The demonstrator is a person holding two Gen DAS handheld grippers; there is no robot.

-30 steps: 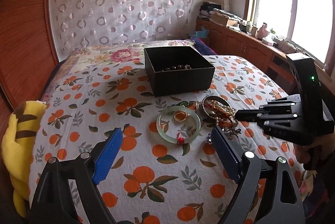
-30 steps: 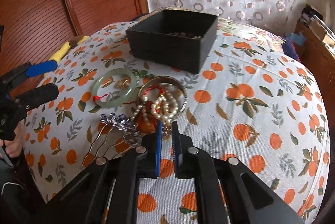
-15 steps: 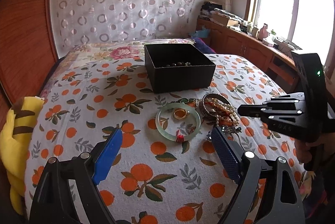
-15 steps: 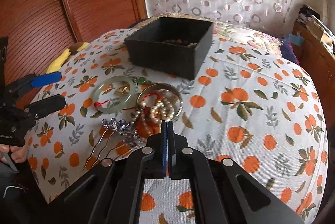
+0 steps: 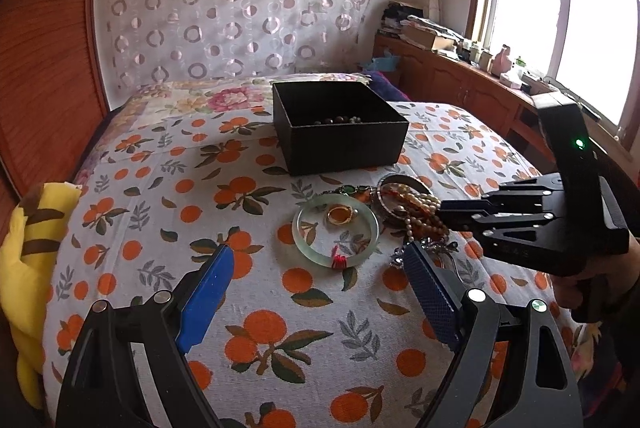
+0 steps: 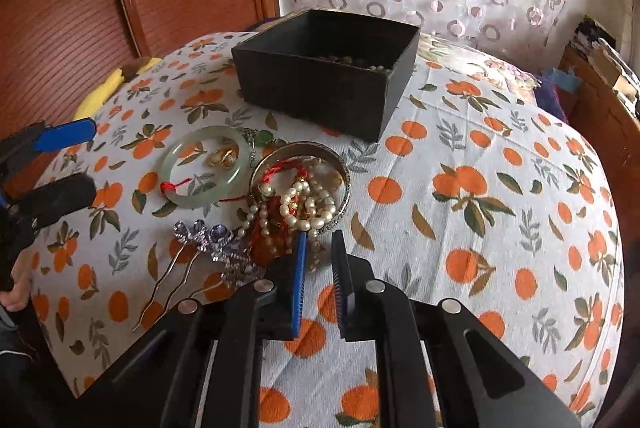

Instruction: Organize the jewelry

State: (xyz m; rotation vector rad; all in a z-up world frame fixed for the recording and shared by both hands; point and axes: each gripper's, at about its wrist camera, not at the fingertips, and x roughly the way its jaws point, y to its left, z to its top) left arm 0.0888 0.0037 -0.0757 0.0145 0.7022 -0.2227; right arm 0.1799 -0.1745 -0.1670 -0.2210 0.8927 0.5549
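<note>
Left wrist view: the left gripper (image 5: 316,292) hangs wide open over the orange-print bedspread (image 5: 160,228), nothing between its blue pads. Just ahead lies the jade bangle (image 5: 335,234) with a gold ring (image 5: 341,215) inside it; to its right sits the pearl tangle (image 5: 416,210), and beyond everything the black box (image 5: 340,126), beads in its bottom. The right gripper (image 5: 444,210) reaches in from the right, tips over the pearls. Right wrist view: the right gripper (image 6: 319,248) is opening, a narrow gap, pads bare, the pearl tangle (image 6: 300,200) in its metal bangle (image 6: 340,164) just ahead. A silver hairpin (image 6: 200,244) lies left, jade bangle (image 6: 204,166) ahead-left, black box (image 6: 320,84) farther on.
</note>
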